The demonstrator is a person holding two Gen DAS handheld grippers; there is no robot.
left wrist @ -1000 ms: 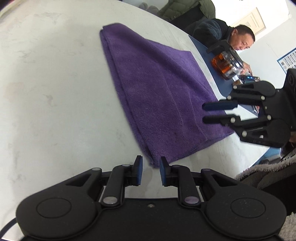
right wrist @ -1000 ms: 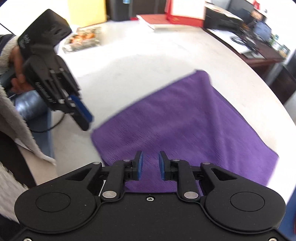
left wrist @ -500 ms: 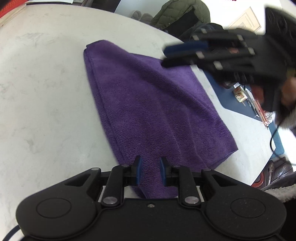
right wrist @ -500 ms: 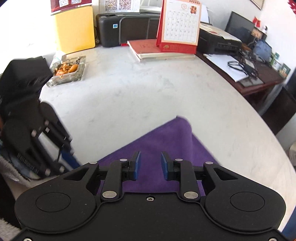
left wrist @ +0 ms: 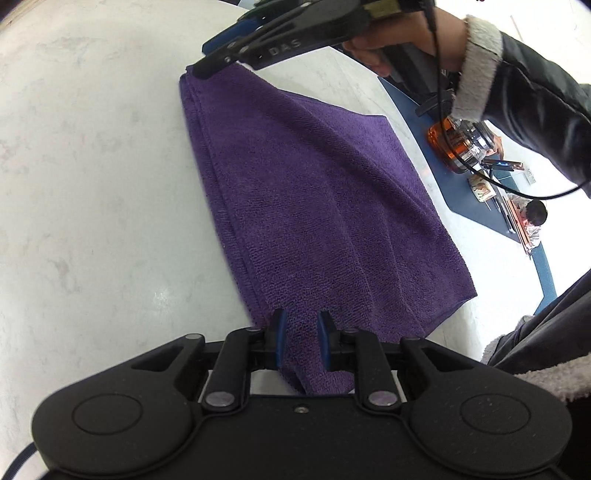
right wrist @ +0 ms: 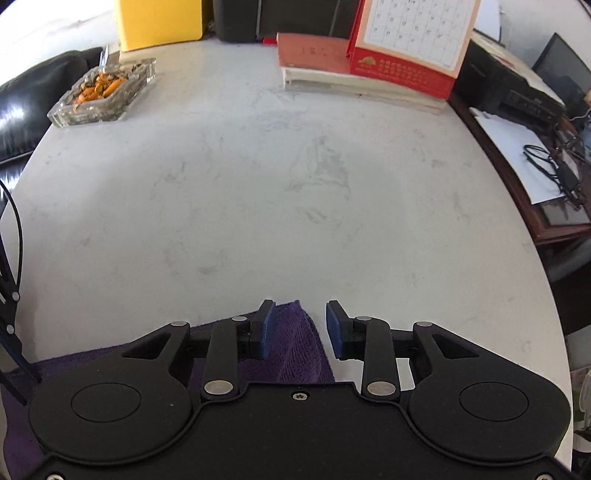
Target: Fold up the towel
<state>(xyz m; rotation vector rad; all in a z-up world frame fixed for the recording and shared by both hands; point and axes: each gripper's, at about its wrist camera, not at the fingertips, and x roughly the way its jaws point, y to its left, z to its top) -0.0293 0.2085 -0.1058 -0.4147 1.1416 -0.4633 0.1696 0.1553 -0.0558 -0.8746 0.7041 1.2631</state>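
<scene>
A purple towel lies folded on the white marble table. My left gripper hovers over the towel's near corner with its jaws a little apart; the cloth runs under and between the blue pads without being pinched. My right gripper, held by a hand in a fleece-cuffed sleeve, reaches the towel's far corner. In the right wrist view that gripper is opening, and the towel corner sits between its fingers, free of the right pad.
Beyond the right gripper stand a glass ashtray, a yellow box, stacked books and a red desk calendar. A blue mat with an orange-and-black device lies right of the towel. The table edge curves close on the right.
The right gripper swept from the towel's near right edge across to its far corner, and its jaws widened. The left gripper slid forward over the near corner.
</scene>
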